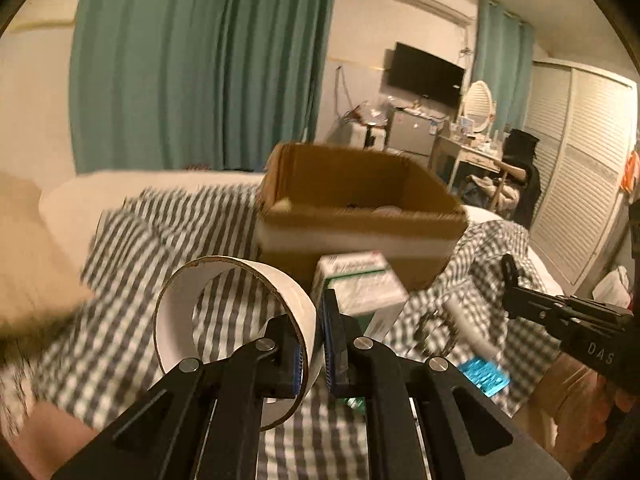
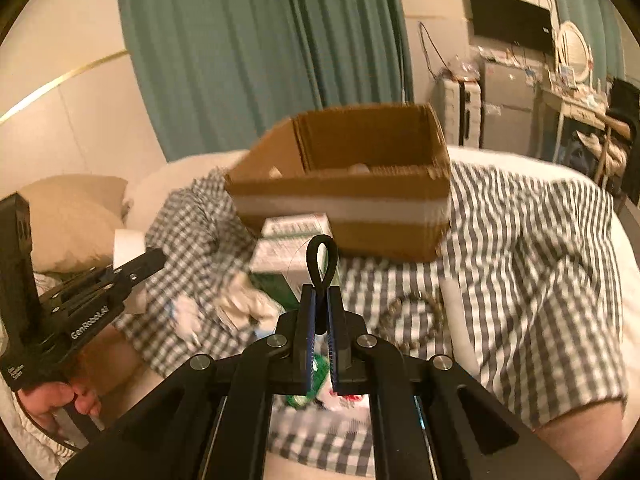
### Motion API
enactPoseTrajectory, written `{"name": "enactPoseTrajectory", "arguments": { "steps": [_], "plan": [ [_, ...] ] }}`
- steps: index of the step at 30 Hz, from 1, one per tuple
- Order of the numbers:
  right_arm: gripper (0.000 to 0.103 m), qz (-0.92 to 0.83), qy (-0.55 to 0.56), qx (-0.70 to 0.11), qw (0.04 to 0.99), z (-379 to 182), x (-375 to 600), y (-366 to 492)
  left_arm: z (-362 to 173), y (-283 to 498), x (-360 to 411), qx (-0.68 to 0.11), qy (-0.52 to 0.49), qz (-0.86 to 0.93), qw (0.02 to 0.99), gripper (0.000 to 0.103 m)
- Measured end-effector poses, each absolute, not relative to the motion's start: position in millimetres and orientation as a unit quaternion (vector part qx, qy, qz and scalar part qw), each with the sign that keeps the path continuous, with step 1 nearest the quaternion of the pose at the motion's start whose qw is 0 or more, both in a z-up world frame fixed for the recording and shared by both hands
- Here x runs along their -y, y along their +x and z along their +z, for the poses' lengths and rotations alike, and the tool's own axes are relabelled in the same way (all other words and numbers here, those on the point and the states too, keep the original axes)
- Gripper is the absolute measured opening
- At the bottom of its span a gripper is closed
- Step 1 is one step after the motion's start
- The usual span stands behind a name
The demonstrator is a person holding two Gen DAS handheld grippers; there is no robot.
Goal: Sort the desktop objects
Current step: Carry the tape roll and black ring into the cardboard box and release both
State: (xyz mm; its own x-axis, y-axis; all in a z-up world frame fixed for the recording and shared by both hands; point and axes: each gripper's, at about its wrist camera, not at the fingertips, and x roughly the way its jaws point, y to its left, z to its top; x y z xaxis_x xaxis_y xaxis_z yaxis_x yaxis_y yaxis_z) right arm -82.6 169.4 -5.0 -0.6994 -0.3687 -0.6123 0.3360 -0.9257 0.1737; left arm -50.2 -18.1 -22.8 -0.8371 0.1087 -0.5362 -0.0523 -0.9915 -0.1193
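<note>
Two tools, left [image 1: 316, 344] clamping tape roll [image 1: 224, 320], right [image 2: 320, 340] perhaps a black loop [image 2: 322, 260].

I count one cardboard box [image 1: 360, 220] on the bed, one roll of tape [image 1: 236, 320], one black loop [image 2: 322, 264], one green-and-white carton [image 1: 360, 292], one beaded bracelet [image 2: 416, 320] and one blue packet [image 1: 486, 374].

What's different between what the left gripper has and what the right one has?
The left gripper pinches the wall of a wide white tape roll, while the right gripper clamps a thin black loop. The roll is big and rigid-looking; the loop is small and narrow. Both are held lifted before the cardboard box.
</note>
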Motion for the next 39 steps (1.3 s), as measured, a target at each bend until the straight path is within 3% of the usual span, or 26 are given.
{"name": "enactPoseTrajectory", "arguments": {
  "steps": [15,30,32,33,35,36,37,39],
  "plan": [
    [0.005,-0.925,0.307,0.014,0.225,38,-164,-129,32,-122,-18,-0.011,-0.251,0.965,0.076,0.009],
    [0.006,-0.924,0.311,-0.008,0.222,11,-154,-251,17,-246,-24,-0.027,-0.261,0.960,0.095,0.009],
    [0.023,-0.926,0.311,-0.006,0.212,4,-158,-255,5,-257,-27,-0.039,-0.276,0.956,0.091,0.016],
    [0.036,-0.927,0.309,-0.003,0.210,2,-158,-255,-1,-261,-29,-0.049,-0.286,0.953,0.085,0.025],
    [0.038,-0.929,0.310,-0.008,0.204,0,-161,-254,-7,-262,-31,-0.068,-0.298,0.950,0.067,0.052],
    [0.039,-0.929,0.309,-0.014,0.201,1,-161,-252,-9,-261,-30,-0.071,-0.298,0.950,0.055,0.072],
    [0.045,-0.931,0.307,-0.017,0.198,1,-162,-250,-9,-259,-30,-0.071,-0.295,0.951,0.049,0.082],
    [0.051,-0.935,0.299,-0.017,0.190,4,-165,-243,-6,-253,-27,-0.071,-0.289,0.954,0.040,0.088]
  ]
}}
